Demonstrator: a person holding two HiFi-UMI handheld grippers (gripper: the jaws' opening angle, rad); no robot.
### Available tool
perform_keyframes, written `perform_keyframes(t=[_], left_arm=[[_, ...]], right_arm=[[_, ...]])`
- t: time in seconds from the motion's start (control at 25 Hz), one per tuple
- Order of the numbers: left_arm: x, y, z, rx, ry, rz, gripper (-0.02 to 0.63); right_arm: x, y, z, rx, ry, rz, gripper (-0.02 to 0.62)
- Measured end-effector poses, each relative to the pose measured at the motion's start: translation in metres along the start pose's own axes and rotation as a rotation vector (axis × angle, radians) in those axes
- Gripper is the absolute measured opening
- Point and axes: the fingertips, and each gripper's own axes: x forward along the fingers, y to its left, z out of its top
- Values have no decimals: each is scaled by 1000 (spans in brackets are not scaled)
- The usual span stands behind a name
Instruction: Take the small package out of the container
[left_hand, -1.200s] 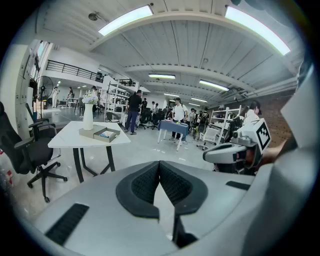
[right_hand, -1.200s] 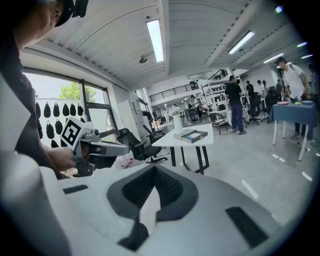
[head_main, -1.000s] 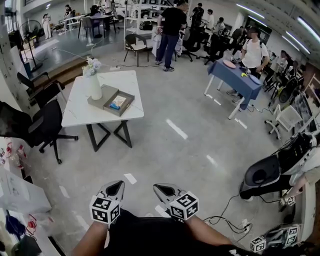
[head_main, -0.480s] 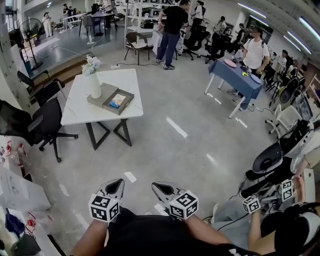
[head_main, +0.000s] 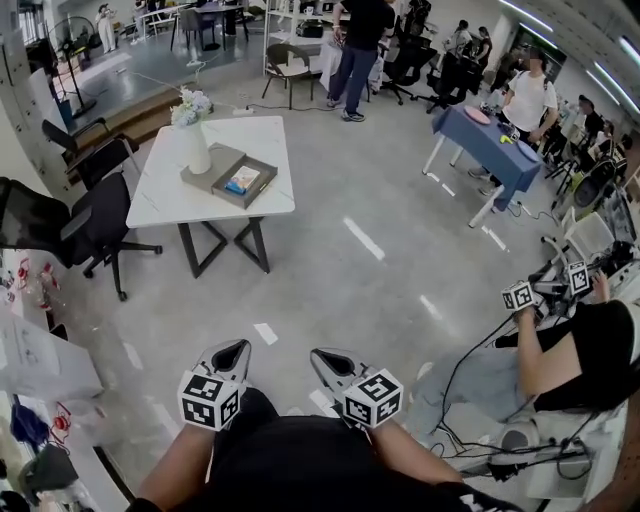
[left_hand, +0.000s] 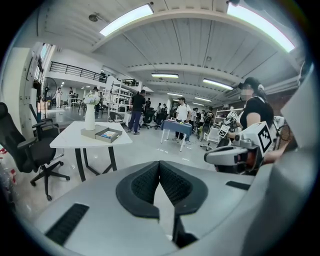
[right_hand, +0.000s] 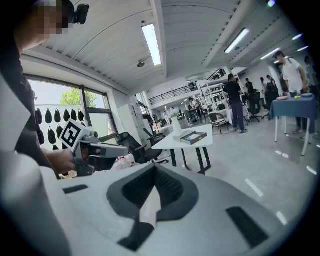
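Observation:
The container (head_main: 243, 182) is a shallow dark tray on the white table (head_main: 160, 200), far ahead and to the left across the floor. A small blue package (head_main: 237, 186) lies inside it, beside a white vase (head_main: 196, 148) of flowers. My left gripper (head_main: 231, 353) and right gripper (head_main: 331, 360) are held low near my body, side by side, both shut with nothing in them. The left gripper view has shut jaws (left_hand: 160, 165) and the container (left_hand: 108, 134) in the distance. The right gripper view shows the same, with shut jaws (right_hand: 154, 169) and the container (right_hand: 193, 137) far off.
A black office chair (head_main: 70, 225) stands left of the table. A blue table (head_main: 490, 148) and several standing people are at the back right. A seated person (head_main: 570, 350) holding marker-cube grippers is close on my right, with cables on the floor (head_main: 470, 440).
The table and container sit slightly lower and larger in the head view. The seated person at the right has shifted up into view. My grippers have hardly moved.

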Motion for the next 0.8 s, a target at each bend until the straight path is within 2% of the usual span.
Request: perform_keyframes(t=[0.44,0.8], left_arm=[[24,21,-8,-31,42,8,3],[62,68,19,-45,50,17,3]], right_arm=[[27,-17,-4,29,46,23,0],[82,-54,18,46,78,20,0]])
